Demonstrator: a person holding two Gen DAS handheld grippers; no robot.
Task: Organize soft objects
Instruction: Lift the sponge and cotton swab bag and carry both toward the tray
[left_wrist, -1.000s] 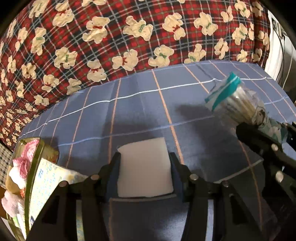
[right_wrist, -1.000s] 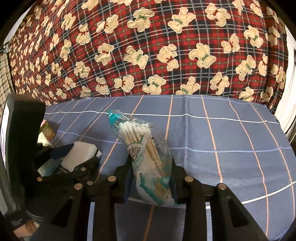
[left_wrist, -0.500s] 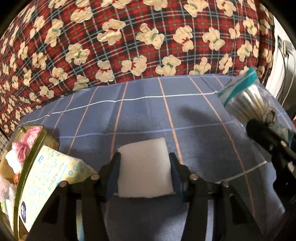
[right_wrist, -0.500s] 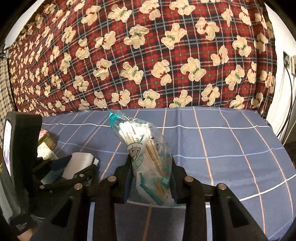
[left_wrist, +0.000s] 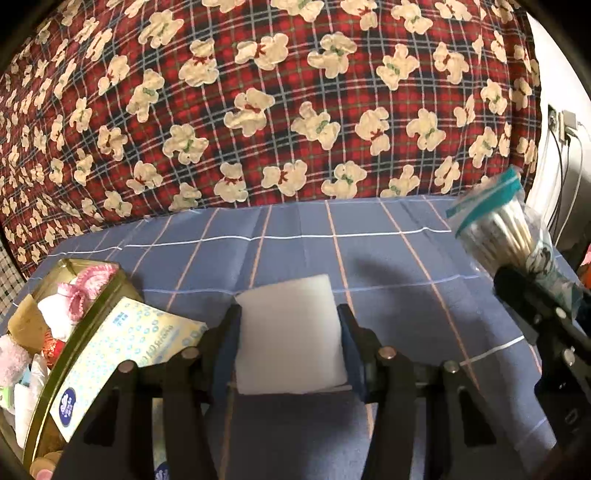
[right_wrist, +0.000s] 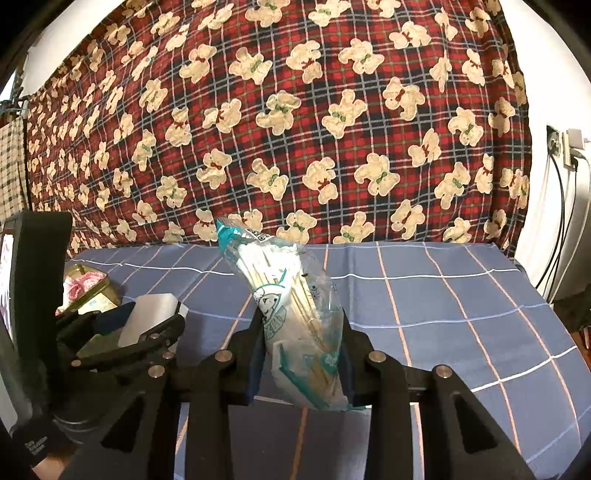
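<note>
My left gripper (left_wrist: 290, 314) is shut on a white foam sponge block (left_wrist: 290, 336) and holds it above the blue checked tablecloth (left_wrist: 369, 258). My right gripper (right_wrist: 301, 314) is shut on a clear bag of cotton swabs (right_wrist: 291, 295) with a teal zip top, held upright above the cloth. The bag also shows at the right of the left wrist view (left_wrist: 506, 236). The sponge and left gripper show at the left of the right wrist view (right_wrist: 147, 317).
A gold tin (left_wrist: 55, 369) at the left holds pink and white soft items and a blue-dotted tissue pack (left_wrist: 122, 354). A red plaid bear-print cloth (right_wrist: 295, 129) hangs behind the table. Cables and a wall socket (right_wrist: 569, 147) are at the right.
Both grippers have lifted and tilted up, so more of the bear-print backdrop shows. The gold tin has come further into the left wrist view. Both grips are unchanged.
</note>
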